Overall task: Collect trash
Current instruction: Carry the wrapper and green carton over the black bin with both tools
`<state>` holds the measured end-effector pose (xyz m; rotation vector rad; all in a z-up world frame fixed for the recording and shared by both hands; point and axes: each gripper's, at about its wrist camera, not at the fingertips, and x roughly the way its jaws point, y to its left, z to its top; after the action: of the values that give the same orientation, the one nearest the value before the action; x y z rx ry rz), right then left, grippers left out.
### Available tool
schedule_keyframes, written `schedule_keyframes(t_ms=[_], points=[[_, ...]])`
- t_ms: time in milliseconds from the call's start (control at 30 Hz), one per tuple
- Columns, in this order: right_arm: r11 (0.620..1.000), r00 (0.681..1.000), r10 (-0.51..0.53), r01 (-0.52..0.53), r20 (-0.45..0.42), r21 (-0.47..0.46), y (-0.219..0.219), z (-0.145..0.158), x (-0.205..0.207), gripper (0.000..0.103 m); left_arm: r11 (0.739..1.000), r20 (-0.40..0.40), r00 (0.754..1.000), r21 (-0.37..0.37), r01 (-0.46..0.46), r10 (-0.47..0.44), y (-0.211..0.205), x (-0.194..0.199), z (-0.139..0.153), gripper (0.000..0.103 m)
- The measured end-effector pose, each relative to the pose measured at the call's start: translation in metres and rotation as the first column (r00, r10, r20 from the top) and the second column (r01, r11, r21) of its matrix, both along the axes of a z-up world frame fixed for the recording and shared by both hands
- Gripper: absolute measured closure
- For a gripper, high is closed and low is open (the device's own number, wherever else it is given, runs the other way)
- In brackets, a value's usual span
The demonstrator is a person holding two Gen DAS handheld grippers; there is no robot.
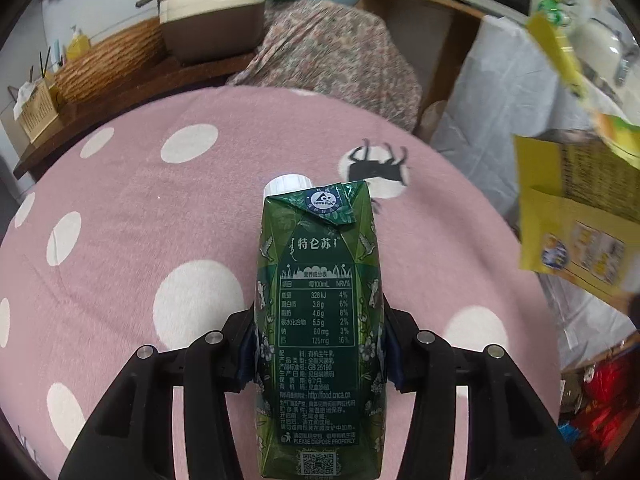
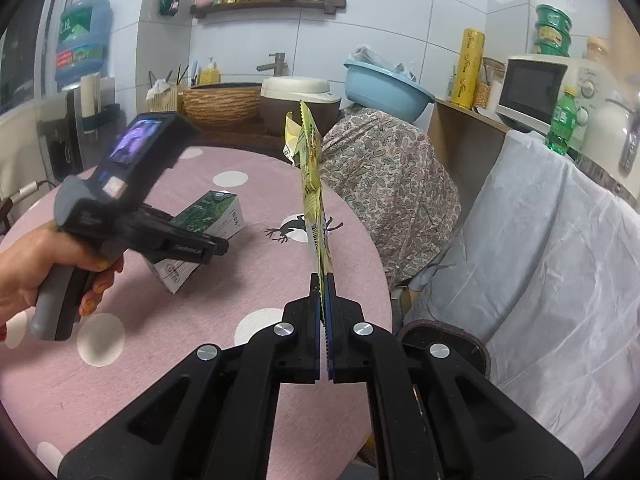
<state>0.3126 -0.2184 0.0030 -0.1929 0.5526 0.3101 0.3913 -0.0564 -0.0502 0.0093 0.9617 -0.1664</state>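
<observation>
So both hands are busy with trash right now. The left gripper [image 1: 318,354] has its jaws clamped on either side of a green milk carton [image 1: 318,320], pads pressed against the lower half of its body, white cap pointing away from the camera over the pink polka-dot tablecloth [image 1: 160,220]. From the right wrist view the carton [image 2: 208,220] sits tilted, low over the table, and I honestly can't tell if its bottom corner is touching the cloth or just off it. You can also see the person's hand [image 2: 40,276] wrapped around the left tool's handle. The right gripper [image 2: 323,320] is squeezed fully closed on a flat yellow snack wrapper [image 2: 314,184], which sticks up edge-on from between the fingers and hangs in the air above the table's far side. So my read: this is the pick-up step, two pieces of trash are secured, one per hand, and neither has gone anywhere for disposal. I don't see a bin in either view, so no idea where it all ends up. Next move probably calls for lifting the carton clear of the table without letting it slip, since the grip sits low on a tall box that could tip, and keeping that floppy wrapper pinched while both get carried off.
</observation>
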Motion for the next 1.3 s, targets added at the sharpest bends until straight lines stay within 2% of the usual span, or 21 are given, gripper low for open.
schedule_keyframes(t_ms=[200,367,533,667,833,933,1133,1300], points=[[0.996,1.0,-0.007,0.006,0.012,0.084,-0.017,-0.003,-0.034,0.101,0.996,0.117,0.991,-0.043,0.075,-0.069,-0.01,-0.062,0.023,0.054],[0.989,0.999,-0.026,0.023,0.018,0.146,-0.03,-0.008,-0.067,0.101,0.987,0.214,0.968,-0.062,0.146,-0.129,-0.028,-0.108,0.037,0.054],[0.973,0.996,-0.092,0.087,0.016,0.213,-0.055,-0.019,-0.097,0.101,0.974,0.243,0.953,-0.089,0.208,-0.181,-0.05,-0.134,0.038,0.054],[0.957,0.985,-0.172,0.167,0.0,0.236,-0.085,-0.027,-0.105,0.101,0.957,0.244,0.94,-0.105,0.27,-0.238,-0.076,-0.142,0.038,0.054],[0.93,0.954,-0.295,0.298,-0.048,0.214,-0.131,-0.044,-0.095,0.101,0.936,0.248,0.918,-0.091,0.34,-0.309,-0.116,-0.142,0.035,0.054],[0.913,0.931,-0.343,0.362,-0.128,0.185,-0.155,-0.071,-0.074,0.101,0.927,0.236,0.911,-0.084,0.366,-0.338,-0.135,-0.139,0.031,0.054],[0.899,0.894,-0.376,0.416,-0.244,0.137,-0.177,-0.127,-0.032,0.101,0.917,0.197,0.906,-0.07,0.394,-0.374,-0.163,-0.128,0.02,0.054],[0.875,0.856,-0.399,0.463,-0.327,0.142,-0.194,-0.168,0.0,0.101,0.912,0.168,0.904,-0.057,0.407,-0.393,-0.184,-0.114,0.011,0.054]])
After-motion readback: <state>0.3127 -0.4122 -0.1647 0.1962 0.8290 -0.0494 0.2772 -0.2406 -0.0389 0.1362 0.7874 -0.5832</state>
